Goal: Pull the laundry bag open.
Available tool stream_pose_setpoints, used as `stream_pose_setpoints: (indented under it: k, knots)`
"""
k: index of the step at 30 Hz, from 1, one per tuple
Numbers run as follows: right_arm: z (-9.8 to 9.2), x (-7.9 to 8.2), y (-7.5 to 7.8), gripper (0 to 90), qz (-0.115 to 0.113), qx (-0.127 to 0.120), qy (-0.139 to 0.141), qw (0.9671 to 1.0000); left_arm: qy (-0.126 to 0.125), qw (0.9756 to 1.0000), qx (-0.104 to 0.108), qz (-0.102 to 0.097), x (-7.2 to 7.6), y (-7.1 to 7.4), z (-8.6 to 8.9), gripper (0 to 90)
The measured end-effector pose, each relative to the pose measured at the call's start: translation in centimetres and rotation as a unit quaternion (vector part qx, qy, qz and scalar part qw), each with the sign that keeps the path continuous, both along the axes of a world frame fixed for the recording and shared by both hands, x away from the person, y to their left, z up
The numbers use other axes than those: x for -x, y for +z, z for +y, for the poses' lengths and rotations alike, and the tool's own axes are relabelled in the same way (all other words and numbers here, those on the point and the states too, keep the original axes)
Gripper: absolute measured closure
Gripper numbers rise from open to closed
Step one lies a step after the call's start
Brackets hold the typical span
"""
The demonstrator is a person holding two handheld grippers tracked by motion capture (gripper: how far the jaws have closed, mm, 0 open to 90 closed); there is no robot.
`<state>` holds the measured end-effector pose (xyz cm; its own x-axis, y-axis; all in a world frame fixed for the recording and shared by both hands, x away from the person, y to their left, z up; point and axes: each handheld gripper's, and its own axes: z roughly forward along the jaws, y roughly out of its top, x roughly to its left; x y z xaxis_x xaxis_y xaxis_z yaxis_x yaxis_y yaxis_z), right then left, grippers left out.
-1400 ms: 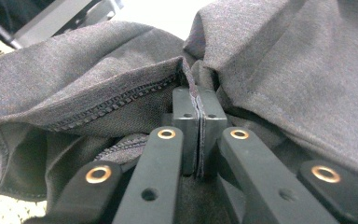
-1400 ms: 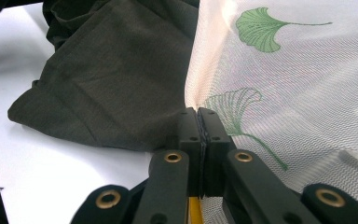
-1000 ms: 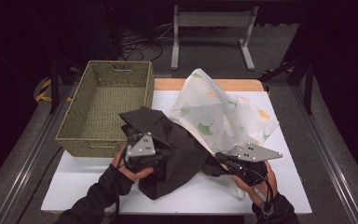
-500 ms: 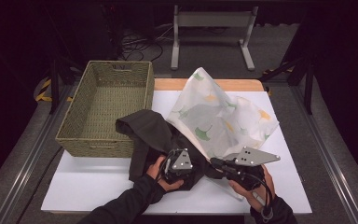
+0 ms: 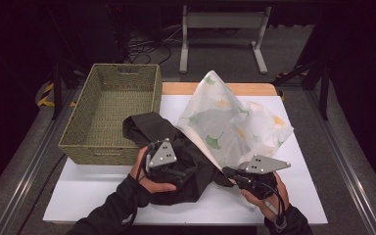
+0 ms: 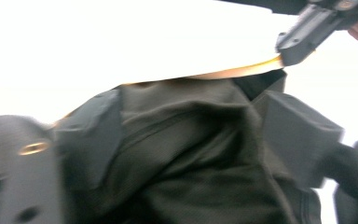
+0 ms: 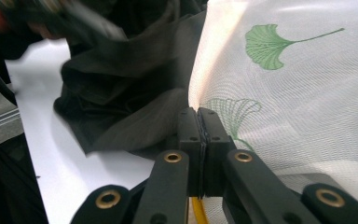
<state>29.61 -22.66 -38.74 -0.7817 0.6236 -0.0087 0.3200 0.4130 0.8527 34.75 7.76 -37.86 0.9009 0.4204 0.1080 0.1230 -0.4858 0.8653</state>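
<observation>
Dark, soft fabric makes up the garment (image 5: 186,161), which is bunched on the white table (image 5: 78,196) just in front of the basket (image 5: 108,115) and partly tucked under the mouth of the mesh bag (image 5: 235,125). The garment is judged to be light, limp and free of any stiff part, so it is expected to sag and trail wherever it is not supported. A thick fold near the middle of the heap is judged the best place to pinch, since a thin edge would slip or drag the rest behind.

The bag is sheer white mesh printed with green leaves; it is judged equally light and likely to collapse unless its edge is kept lifted.

The left gripper (image 6: 186,154) is set over the near part of the garment. Its jaws have just been opening and are spread, with dark cloth lying between them but not pinched.

The right gripper (image 7: 199,128) is pressed together on the near edge of the bag, where mesh and dark cloth meet; the mouth of the bag is thereby held.

The basket is seen to be empty, beside the garment at the left.
</observation>
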Motion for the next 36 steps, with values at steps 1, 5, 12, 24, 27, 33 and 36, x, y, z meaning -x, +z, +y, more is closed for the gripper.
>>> stream_pose_setpoints:
  k: [1, 5, 12, 24, 27, 33, 36]
  knots:
    - [0.0, 0.0, 0.0, 89.6, 0.000, 0.000, 0.001, 1.0000, 0.007, 0.9999, -0.005, -0.005, -0.2, 0.1, 0.4, 12.9]
    - [0.3, 0.0, -0.1, 89.6, 0.001, 0.005, 0.005, 1.0000, 0.017, 0.9985, -0.033, 0.041, -2.0, -1.0, 0.7, 5.3]
    - [0.7, 0.0, -0.3, 89.5, 0.005, 0.013, 0.011, 0.9998, -0.012, 0.9792, -0.171, 0.108, -2.7, -6.1, -2.8, 0.5]
    - [1.1, -0.6, -0.9, 89.5, 0.015, 0.017, 0.012, 0.9997, 0.020, 0.9857, -0.136, 0.098, -3.7, -7.4, -2.8, 46.8]
    - [1.3, -0.7, -0.7, 89.6, 0.011, 0.010, 0.012, 0.9998, 0.017, 0.9889, -0.122, 0.083, -3.2, -6.7, -2.5, 64.7]
    - [1.6, -0.6, 1.0, 89.7, -0.017, -0.024, 0.006, 0.9996, -0.013, 0.9958, -0.039, 0.082, -1.7, -3.4, -2.5, 70.0]
    - [2.1, -0.2, 2.5, 89.7, -0.037, -0.049, 0.011, 0.9981, -0.036, 0.9964, -0.023, 0.074, -0.4, -2.1, -3.7, 69.8]
